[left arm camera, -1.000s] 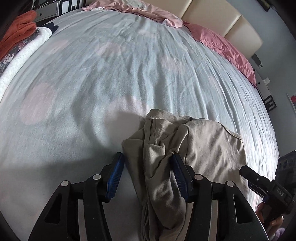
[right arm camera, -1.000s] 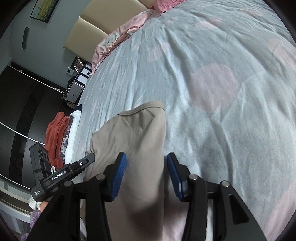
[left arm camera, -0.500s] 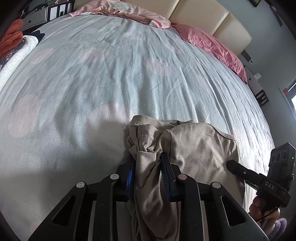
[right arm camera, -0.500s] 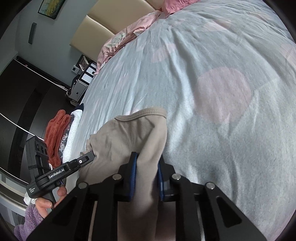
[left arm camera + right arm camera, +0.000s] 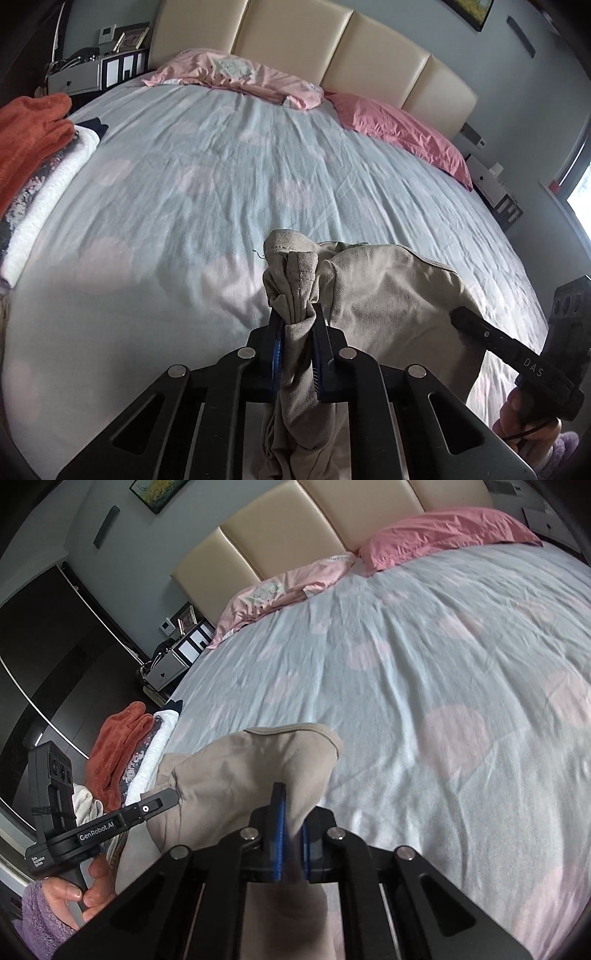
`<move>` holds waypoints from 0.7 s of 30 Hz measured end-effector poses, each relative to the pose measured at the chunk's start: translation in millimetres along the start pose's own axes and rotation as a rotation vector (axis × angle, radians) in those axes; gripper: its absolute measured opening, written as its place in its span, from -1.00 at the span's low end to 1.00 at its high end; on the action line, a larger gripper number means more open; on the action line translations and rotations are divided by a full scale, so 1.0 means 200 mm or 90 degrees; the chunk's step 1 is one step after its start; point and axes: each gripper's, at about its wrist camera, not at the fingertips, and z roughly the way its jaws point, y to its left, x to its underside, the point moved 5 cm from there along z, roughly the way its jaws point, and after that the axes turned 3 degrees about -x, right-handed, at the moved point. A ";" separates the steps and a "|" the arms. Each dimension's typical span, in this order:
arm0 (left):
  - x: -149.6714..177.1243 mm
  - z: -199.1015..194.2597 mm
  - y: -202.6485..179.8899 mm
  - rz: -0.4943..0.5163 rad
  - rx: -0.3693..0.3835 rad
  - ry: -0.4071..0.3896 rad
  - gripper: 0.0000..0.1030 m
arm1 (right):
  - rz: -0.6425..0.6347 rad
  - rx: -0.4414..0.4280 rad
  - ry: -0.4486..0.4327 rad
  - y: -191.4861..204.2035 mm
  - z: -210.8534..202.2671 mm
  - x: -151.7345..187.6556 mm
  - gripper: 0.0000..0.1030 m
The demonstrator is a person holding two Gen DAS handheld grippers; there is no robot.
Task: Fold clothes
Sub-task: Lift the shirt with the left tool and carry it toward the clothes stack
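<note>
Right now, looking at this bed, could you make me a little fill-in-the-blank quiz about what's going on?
1. Both tools, left and right, are closing on a ____-coloured garment.
2. The two pillows by the headboard are ____.
3. Topping the stack of folded laundry at the bed's edge is an ____ towel.

Missing words: beige; pink; orange

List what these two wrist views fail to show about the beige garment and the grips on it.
- Beige garment: left wrist view, lower part cut off by the frame edge and the left gripper; its type is unclear.
- Right gripper: right wrist view, cloth between the closing jaws is blurred.
</note>
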 end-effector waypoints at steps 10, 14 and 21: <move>-0.21 -0.73 0.01 0.006 0.007 -0.160 -0.75 | -0.130 -0.019 -0.100 0.58 -0.35 -0.20 -0.88; -0.30 -1.09 0.13 -0.009 -0.020 -0.223 -0.75 | -0.203 -0.052 -0.130 0.96 -0.42 -0.35 -0.88; -0.38 -1.69 0.48 -0.055 -0.108 -0.280 -0.75 | -0.305 -0.143 -0.127 1.66 -0.33 -0.49 -0.88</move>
